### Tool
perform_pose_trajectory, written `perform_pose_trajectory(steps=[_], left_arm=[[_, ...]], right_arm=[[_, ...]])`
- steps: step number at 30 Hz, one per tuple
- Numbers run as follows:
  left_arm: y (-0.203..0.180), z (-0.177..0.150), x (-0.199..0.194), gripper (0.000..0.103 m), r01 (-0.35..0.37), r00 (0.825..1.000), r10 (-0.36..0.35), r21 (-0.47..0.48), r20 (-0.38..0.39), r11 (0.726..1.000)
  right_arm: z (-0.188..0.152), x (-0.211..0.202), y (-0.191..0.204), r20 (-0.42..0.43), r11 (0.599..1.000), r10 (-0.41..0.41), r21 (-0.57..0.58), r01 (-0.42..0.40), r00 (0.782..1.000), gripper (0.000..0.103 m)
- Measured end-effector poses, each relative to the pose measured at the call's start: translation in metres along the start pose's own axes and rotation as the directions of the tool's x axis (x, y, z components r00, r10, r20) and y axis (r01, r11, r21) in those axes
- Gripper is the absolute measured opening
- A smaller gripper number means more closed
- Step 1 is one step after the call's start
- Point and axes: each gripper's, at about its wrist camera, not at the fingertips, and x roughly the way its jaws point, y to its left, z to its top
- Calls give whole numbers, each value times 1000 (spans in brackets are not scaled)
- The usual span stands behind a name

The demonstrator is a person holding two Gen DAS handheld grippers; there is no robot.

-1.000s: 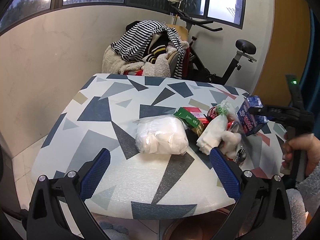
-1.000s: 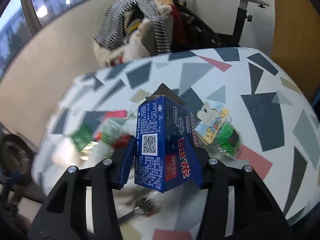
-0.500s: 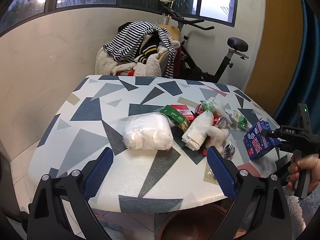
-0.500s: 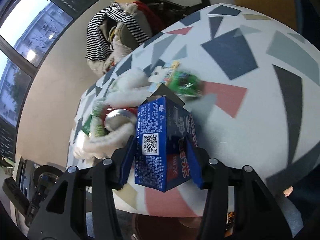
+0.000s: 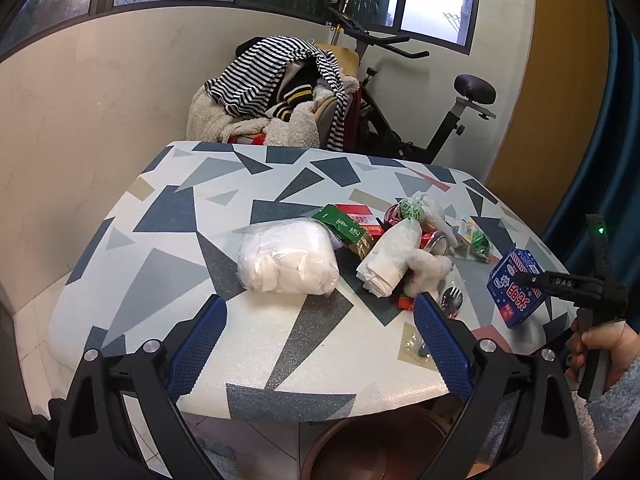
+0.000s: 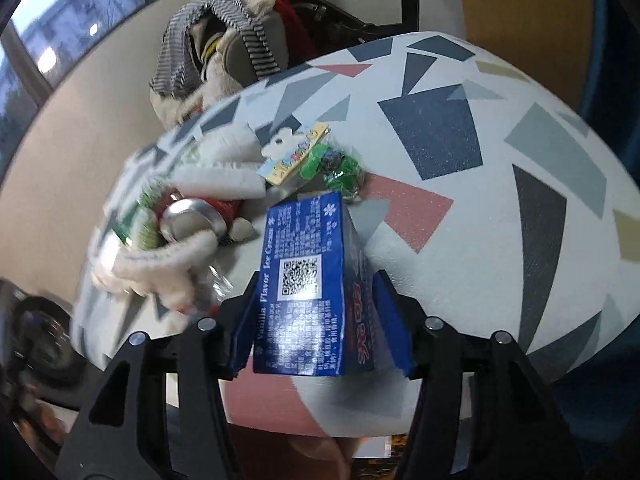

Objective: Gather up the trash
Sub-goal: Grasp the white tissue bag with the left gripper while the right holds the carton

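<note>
My right gripper (image 6: 318, 312) is shut on a blue ice cream box (image 6: 308, 300) and holds it above the table's near right edge; the box also shows in the left wrist view (image 5: 516, 286). My left gripper (image 5: 320, 336) is open and empty, over the table's front edge. Ahead of it lie a clear bag of white tissue (image 5: 288, 256), a green and red carton (image 5: 346, 228), crumpled white paper (image 5: 388, 260), a metal can (image 6: 192, 216) and a green snack packet (image 6: 328, 164).
The table (image 5: 160, 240) has a white top with grey and blue triangles. A brown round bin (image 5: 376, 448) stands below its front edge. A chair heaped with clothes (image 5: 280, 92) and an exercise bike (image 5: 420, 96) stand behind. A metal spoon (image 5: 452, 294) lies near the paper.
The right gripper has carried the blue box back and down toward the table's near right edge. The left gripper has drawn back a little, showing more of the table.
</note>
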Motion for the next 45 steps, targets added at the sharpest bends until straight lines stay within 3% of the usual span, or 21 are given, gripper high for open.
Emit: perform_pose_trajectory(steps=[5, 7, 10, 14, 18, 22, 26, 28, 31, 32, 34, 41, 45], left_arm=[[9, -2, 6, 92, -4, 1000, 4, -24, -17, 1000], [15, -3, 12, 80, -1, 999, -1, -53, -38, 999], [27, -6, 24, 73, 12, 997, -20, -109, -70, 994], [57, -3, 52, 73, 51, 991, -81, -263, -104, 963], [73, 11, 79, 86, 65, 990, -99, -302, -97, 951], [81, 26, 122, 86, 69, 980, -126, -325, -157, 943], [93, 27, 154, 86, 57, 970, -146, -402, -194, 914], [96, 25, 165, 63, 100, 957, -209, -444, -203, 890], [95, 27, 163, 46, 100, 961, -197, -422, -194, 901], [94, 28, 160, 45, 91, 964, -183, -406, -193, 909], [95, 35, 148, 42, 32, 977, -102, -342, -187, 939], [108, 61, 90, 41, -16, 998, -2, -268, -68, 963], [100, 67, 58, 41, 7, 999, -16, -225, -37, 974]], right_arm=[[-2, -2, 3, 28, 1000, 5, -16, -5, 1000, 41], [-1, -8, 6, 54, 1000, 11, -27, -10, 998, 40], [1, -15, 10, 79, 999, 8, -44, -5, 997, 40], [3, -20, 16, 92, 998, 15, -55, -10, 996, 40], [5, -23, 18, 102, 998, 29, -59, -23, 994, 40], [7, -25, 19, 119, 998, 34, -65, -26, 992, 40], [7, -25, 17, 127, 996, 67, -65, -59, 990, 40], [7, -26, 16, 132, 995, 77, -66, -68, 988, 40], [7, -28, 14, 139, 995, 79, -68, -70, 987, 40], [6, -29, 14, 141, 995, 81, -67, -72, 987, 40], [6, -31, 14, 144, 995, 84, -69, -74, 986, 40], [3, -41, 22, 155, 994, 85, -84, -72, 984, 40], [-1, -51, 31, 163, 991, 104, -101, -89, 981, 40]])
